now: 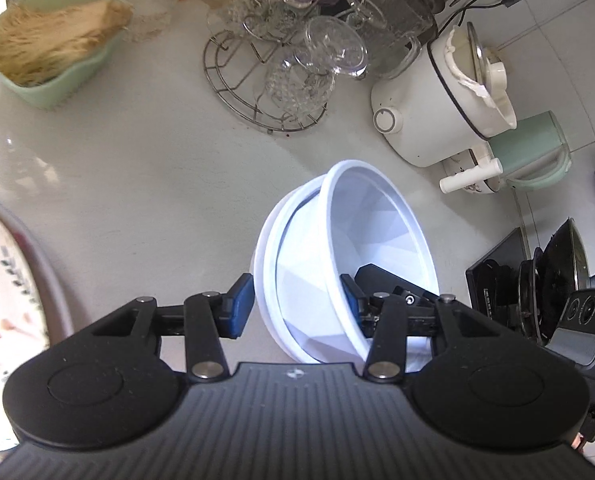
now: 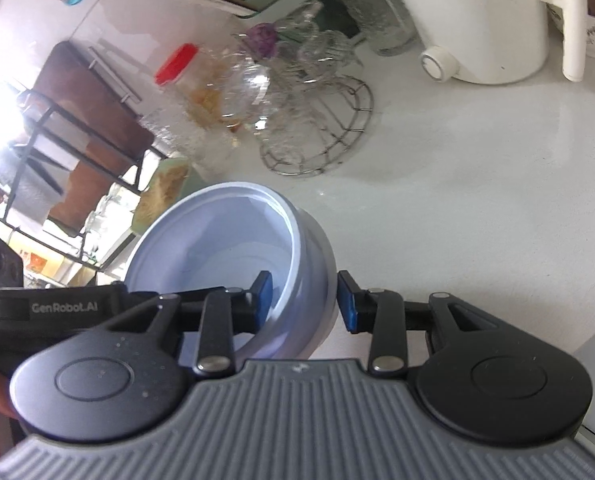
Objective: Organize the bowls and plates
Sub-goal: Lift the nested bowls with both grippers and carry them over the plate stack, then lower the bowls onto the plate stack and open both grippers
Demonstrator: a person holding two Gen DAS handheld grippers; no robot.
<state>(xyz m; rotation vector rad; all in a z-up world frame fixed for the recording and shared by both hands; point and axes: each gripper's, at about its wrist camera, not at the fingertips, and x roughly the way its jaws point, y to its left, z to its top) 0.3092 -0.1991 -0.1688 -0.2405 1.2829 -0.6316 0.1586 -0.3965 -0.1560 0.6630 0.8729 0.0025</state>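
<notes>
The stacked white bowls (image 1: 345, 264) are gripped on opposite rim walls: the left gripper (image 1: 297, 306) is partly closed across one side, the right gripper (image 2: 303, 300) across the other. The bowls are held tilted above the pale counter (image 1: 157, 168), with a wire glass rack (image 1: 265, 80) at 12 o'clock beyond

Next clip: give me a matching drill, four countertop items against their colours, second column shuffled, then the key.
Items:
1. stacked bowls
2. dish of dry noodles
3. round wire rack
4. jar lid

Colours:
A. red
B. white
C. bare metal
D. pale green

Pairs: 1-B, 2-D, 3-C, 4-A
</notes>
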